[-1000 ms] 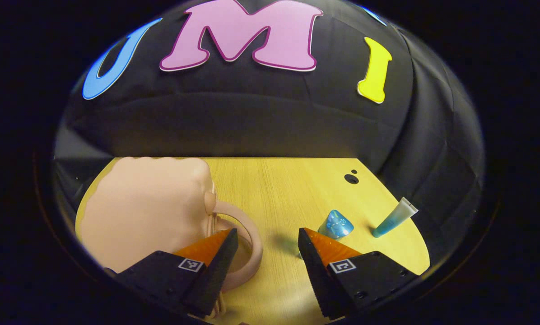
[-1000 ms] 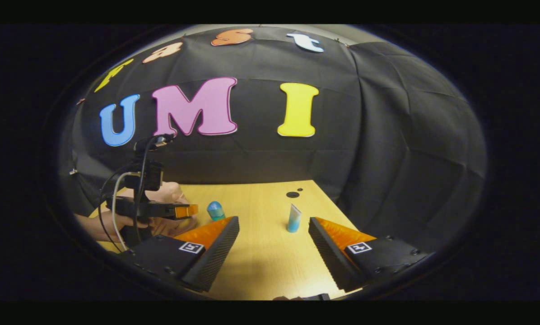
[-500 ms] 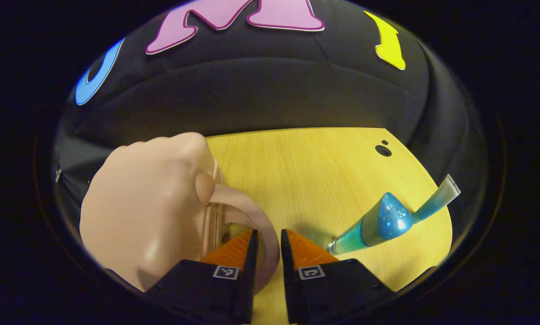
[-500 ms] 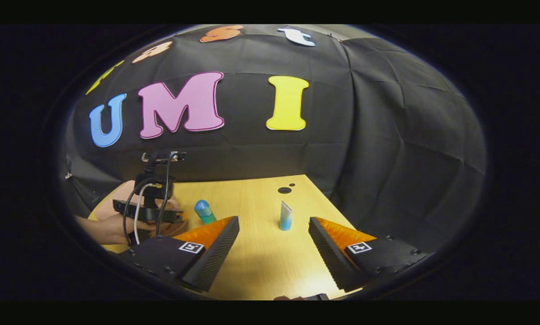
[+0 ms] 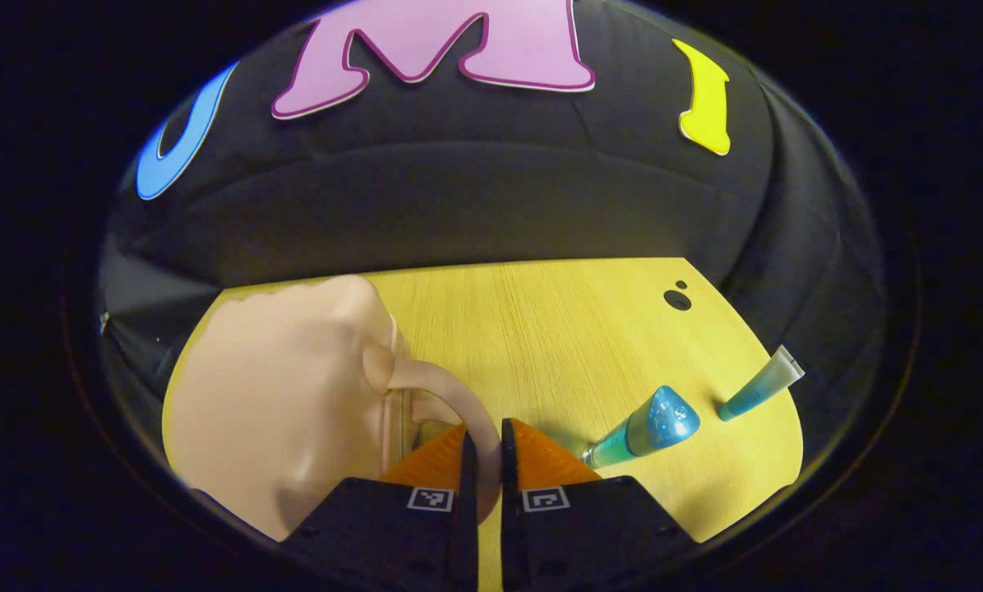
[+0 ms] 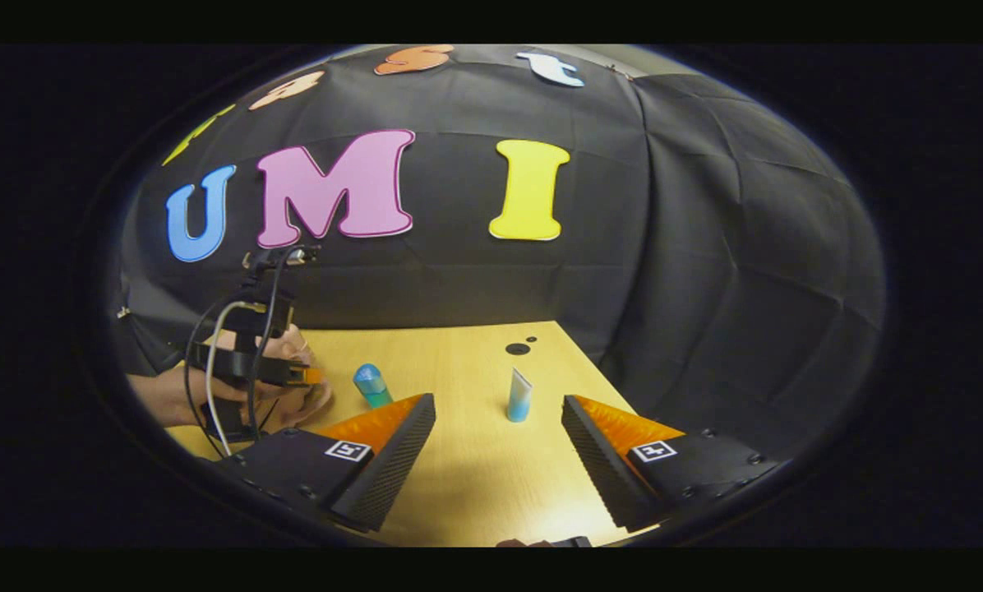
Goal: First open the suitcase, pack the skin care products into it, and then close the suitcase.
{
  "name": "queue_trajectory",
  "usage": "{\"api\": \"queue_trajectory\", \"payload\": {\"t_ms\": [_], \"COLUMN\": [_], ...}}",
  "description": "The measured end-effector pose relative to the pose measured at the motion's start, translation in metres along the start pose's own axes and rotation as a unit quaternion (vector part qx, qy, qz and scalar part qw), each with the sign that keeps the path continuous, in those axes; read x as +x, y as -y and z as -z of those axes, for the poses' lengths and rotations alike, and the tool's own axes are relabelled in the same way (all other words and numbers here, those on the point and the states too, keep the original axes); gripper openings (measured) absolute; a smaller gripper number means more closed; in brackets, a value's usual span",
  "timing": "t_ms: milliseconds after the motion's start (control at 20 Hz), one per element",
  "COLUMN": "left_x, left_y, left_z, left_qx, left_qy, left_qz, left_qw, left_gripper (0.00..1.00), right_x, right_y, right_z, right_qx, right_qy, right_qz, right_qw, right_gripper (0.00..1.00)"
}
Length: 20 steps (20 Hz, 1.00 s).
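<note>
A small pale pink suitcase (image 5: 278, 411) lies closed at the left of the wooden table (image 5: 541, 329). Its loop handle (image 5: 446, 386) curves toward me, and my left gripper (image 5: 484, 427) is shut on that handle, one finger on each side. A blue teardrop-capped bottle (image 5: 648, 427) stands just right of the fingers, with a teal and white tube (image 5: 759, 390) farther right. In the right gripper view my right gripper (image 6: 498, 419) hangs open above the table with nothing between its fingers, the tube (image 6: 519, 395) ahead of it and the bottle (image 6: 370, 384) to its left.
The right gripper view shows the left gripper (image 6: 306, 376) far left, held by a hand (image 6: 163, 395) with cables trailing from it. A round black hole (image 5: 677, 299) marks the table's far right corner. The black booth wall stands behind the table.
My left gripper went from wide open to shut on the suitcase handle. Its view has tilted back up slightly since half a second ago. My right gripper has barely moved.
</note>
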<state>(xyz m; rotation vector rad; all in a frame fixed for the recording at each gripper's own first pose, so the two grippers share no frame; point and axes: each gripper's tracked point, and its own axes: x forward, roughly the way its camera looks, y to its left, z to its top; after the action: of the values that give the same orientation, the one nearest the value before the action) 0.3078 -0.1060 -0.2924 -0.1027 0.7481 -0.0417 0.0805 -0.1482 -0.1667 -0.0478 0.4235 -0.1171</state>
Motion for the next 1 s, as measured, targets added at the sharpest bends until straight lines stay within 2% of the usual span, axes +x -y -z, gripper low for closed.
{"api": "queue_trajectory", "payload": {"t_ms": [50, 100, 150, 300, 450, 650, 750, 850, 900, 950, 1000], "left_x": [-0.016, -0.030, -0.042, -0.085, -0.128, -0.171, -0.184, -0.189, -0.189, -0.188, -0.188], "left_y": [-0.001, -0.006, -0.015, -0.047, -0.100, -0.195, -0.241, -0.288, -0.313, -0.337, -0.360], "left_z": [-0.011, -0.024, -0.034, -0.077, -0.110, -0.135, -0.138, -0.137, -0.134, -0.130, -0.125], "left_qx": [-0.022, -0.034, -0.037, -0.033, -0.043, 0.017, 0.022, 0.046, 0.064, 0.080, 0.092], "left_qy": [0.002, 0.007, 0.017, 0.047, 0.064, 0.090, 0.101, 0.119, 0.120, 0.119, 0.113], "left_qz": [0.008, 0.013, 0.016, 0.016, 0.010, -0.049, -0.078, -0.114, -0.140, -0.156, -0.171], "left_qw": [1.000, 0.999, 0.999, 0.998, 0.997, 0.995, 0.992, 0.985, 0.981, 0.977, 0.974], "left_gripper": [0.19, 0.12, 0.16, 0.16, 0.16, 0.16, 0.16, 0.16, 0.11, 0.15, 0.15], "right_x": [-0.001, 0.001, 0.003, 0.001, -0.004, -0.004, -0.001, 0.000, 0.002, 0.005, 0.006], "right_y": [-0.004, -0.011, -0.017, -0.035, -0.055, -0.076, -0.085, -0.090, -0.091, -0.092, -0.093], "right_z": [-0.004, -0.007, -0.008, -0.012, -0.017, -0.016, -0.012, -0.013, -0.013, -0.013, -0.013], "right_qx": [0.000, -0.001, -0.003, -0.004, -0.004, -0.007, -0.016, -0.018, -0.019, -0.020, -0.020], "right_qy": [0.003, 0.006, 0.007, 0.011, 0.015, 0.016, 0.010, 0.008, 0.006, 0.003, 0.000], "right_qz": [-0.004, -0.010, -0.015, -0.036, -0.056, -0.072, -0.081, -0.085, -0.085, -0.085, -0.083], "right_qw": [1.000, 1.000, 1.000, 0.999, 0.998, 0.997, 0.997, 0.996, 0.996, 0.996, 0.996], "right_gripper": [0.98, 0.98, 0.98, 0.98, 0.98, 0.98, 0.98, 0.98, 0.98, 0.98, 0.98]}}
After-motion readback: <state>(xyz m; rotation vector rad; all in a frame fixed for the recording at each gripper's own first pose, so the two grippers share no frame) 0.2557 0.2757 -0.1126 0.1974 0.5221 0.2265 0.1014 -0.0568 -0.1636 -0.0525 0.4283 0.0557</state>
